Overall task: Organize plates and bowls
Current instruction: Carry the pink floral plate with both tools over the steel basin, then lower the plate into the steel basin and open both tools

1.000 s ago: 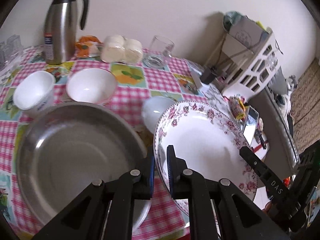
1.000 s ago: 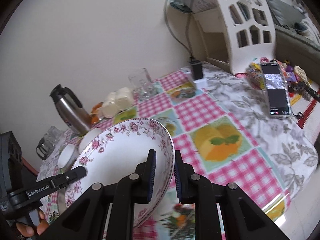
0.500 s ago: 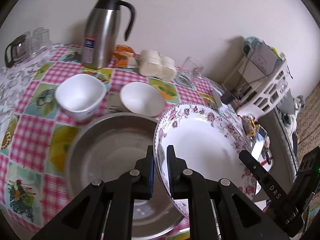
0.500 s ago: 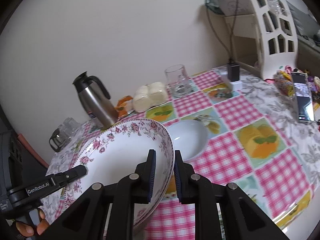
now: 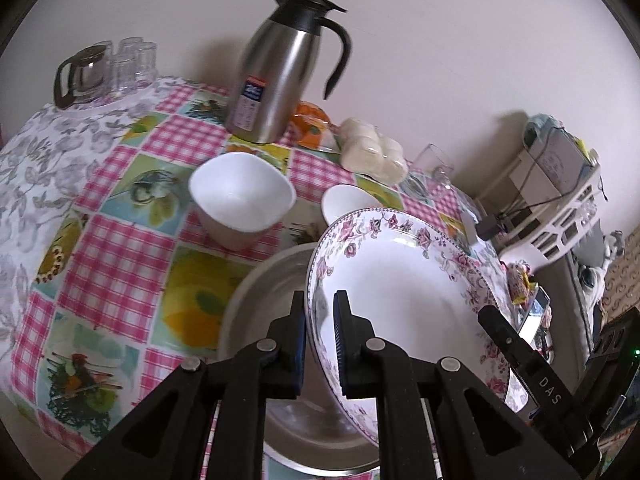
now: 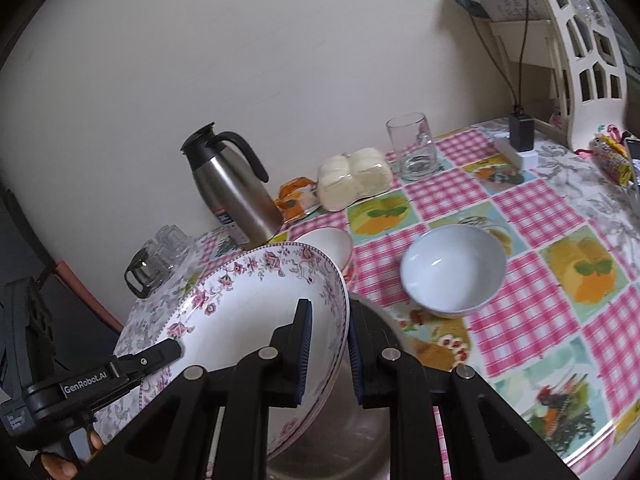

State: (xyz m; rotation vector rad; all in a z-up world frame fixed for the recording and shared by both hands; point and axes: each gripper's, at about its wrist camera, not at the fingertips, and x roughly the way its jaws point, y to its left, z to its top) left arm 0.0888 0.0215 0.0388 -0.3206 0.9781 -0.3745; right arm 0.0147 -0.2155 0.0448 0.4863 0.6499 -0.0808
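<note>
**Currently: floral plate gripped by both grippers, above the steel basin**

Left gripper (image 5: pixel 320 332) is clamped on the near-left rim of the floral plate (image 5: pixel 400 280), one finger inside the rim, one outside. Right gripper (image 6: pixel 326 344) is clamped on the opposite rim of the same plate (image 6: pixel 256 308), rim pinched between its blue pads. Plate is tilted and held off the cloth, partly over the steel basin (image 5: pixel 264 300); basin sits on the checked tablecloth (image 5: pixel 120 248) at the near table edge. Cannot tell if the plate underside touches the basin.

Other dishes:
- squarish white bowl (image 5: pixel 242 198) on the cloth, just behind the basin
- small round white bowl (image 5: pixel 348 208), partly hidden behind the plate rim
- pale round bowl (image 6: pixel 454 270), on the cloth just right of the basin in the right wrist view

Back row by the wall: steel thermos jug (image 5: pixel 280 68), wrapped white buns (image 6: pixel 354 178), empty glass (image 6: pixel 412 146). White rack (image 6: pixel 576 52) stands at the far right.
</note>
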